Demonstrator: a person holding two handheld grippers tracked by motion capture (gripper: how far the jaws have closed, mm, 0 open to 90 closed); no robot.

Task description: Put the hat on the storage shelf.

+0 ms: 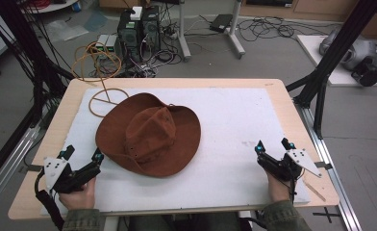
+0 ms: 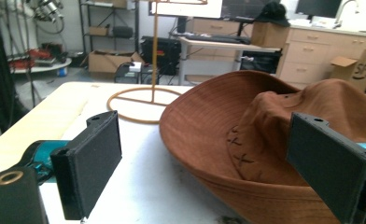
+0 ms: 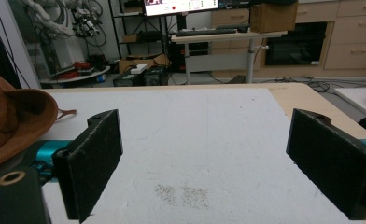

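The high view looks forward and down from above the person's side of the table, the brown hat (image 1: 149, 134) left of centre. The left gripper view sits low and close to the hat (image 2: 265, 149), facing its brim. The right gripper view, farther off, catches the hat (image 3: 13, 126) at its left edge.

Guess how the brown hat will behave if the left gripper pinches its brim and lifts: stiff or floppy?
Probably floppy: the brown hat has a dented crown and a wavy brim, suggesting soft suede-like fabric. A one-sided pinch would likely let the far brim sag. It looks light, and the matte nap should grip well in the open left gripper.
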